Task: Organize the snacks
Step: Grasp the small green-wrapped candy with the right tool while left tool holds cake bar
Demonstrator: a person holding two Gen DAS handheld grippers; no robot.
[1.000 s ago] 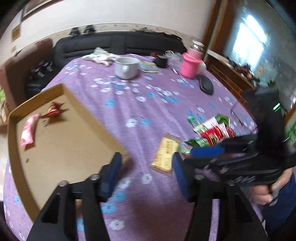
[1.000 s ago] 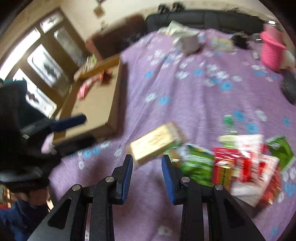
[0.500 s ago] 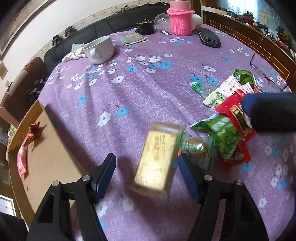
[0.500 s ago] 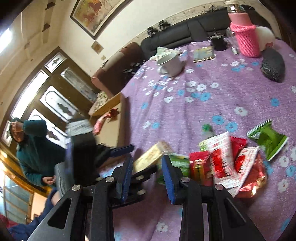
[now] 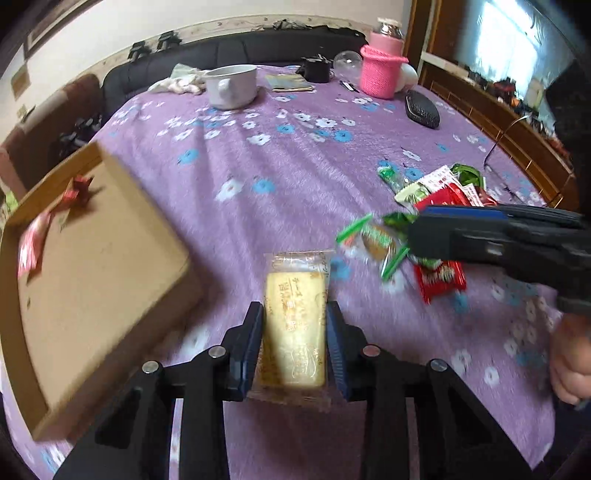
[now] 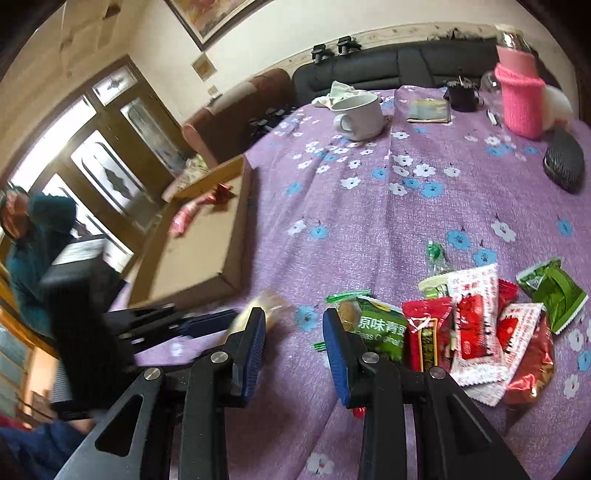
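One yellow snack packet (image 5: 295, 325) clamped between left hand-held gripper (image 5: 294, 314) pads.

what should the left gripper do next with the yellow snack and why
Probably lift it and carry it to the cardboard tray. The left gripper has just been closing, and its pads now press both sides of the yellow snack pack, which looks gripped. Two snacks already lie in the tray.

A home living room: black sofa (image 6: 388, 66), framed picture (image 6: 218, 14), floral tablecloth (image 6: 424, 206) (mug (image 6: 360, 116) on it)
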